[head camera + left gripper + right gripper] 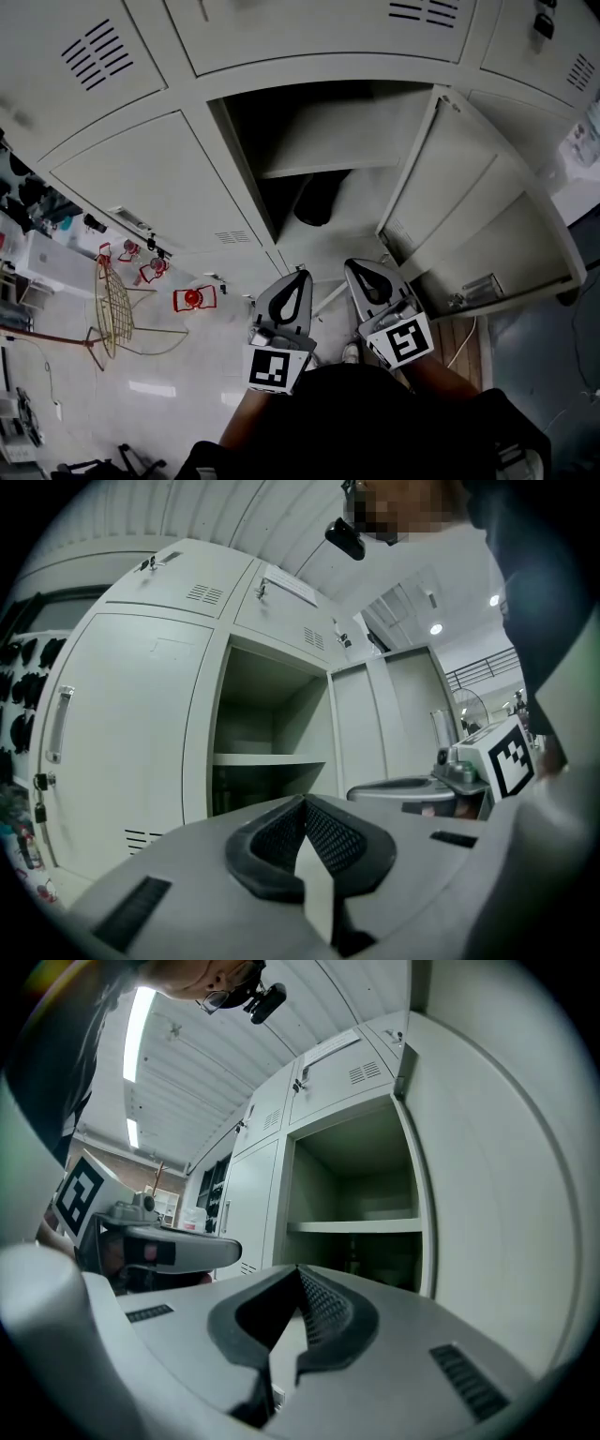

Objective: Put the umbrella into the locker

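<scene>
Left gripper (300,276) points at the open locker (328,131), fingers pressed together, empty. The dark umbrella (317,202) sits inside, under the shelf (328,167). Right gripper (351,266), just beside the left, has fingers likewise closed on nothing. Door (469,206) stands open at right

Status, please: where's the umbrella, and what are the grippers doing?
Jaws shut, empty: left gripper, right gripper. Dark shape, likely the umbrella, inside locker under shelf. Door open, nothing blocking.
</scene>
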A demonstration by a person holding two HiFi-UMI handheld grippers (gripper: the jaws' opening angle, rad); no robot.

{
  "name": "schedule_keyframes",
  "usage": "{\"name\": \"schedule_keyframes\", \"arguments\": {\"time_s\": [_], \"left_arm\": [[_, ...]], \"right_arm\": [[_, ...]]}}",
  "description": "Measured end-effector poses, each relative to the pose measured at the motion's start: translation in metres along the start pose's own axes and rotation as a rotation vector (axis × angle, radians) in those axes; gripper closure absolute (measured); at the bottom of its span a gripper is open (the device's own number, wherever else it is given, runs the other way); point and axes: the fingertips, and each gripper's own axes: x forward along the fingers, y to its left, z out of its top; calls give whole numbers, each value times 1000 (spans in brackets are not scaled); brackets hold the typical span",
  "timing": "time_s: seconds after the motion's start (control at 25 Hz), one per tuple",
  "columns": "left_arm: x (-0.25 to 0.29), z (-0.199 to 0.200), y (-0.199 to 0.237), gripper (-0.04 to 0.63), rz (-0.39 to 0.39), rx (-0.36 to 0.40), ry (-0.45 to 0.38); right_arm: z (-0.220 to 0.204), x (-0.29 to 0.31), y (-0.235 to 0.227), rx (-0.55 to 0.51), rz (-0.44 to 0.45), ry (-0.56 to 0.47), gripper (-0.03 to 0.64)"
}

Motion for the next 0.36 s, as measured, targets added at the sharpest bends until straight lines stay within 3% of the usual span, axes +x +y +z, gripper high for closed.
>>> {"name": "schedule_keyframes", "arguments": {"time_s": [0.36], "left_arm": [[-6, -1, -1, 600, -1, 13, -2]], "right_arm": [[1, -1, 5, 4, -15, -10, 618]]}}
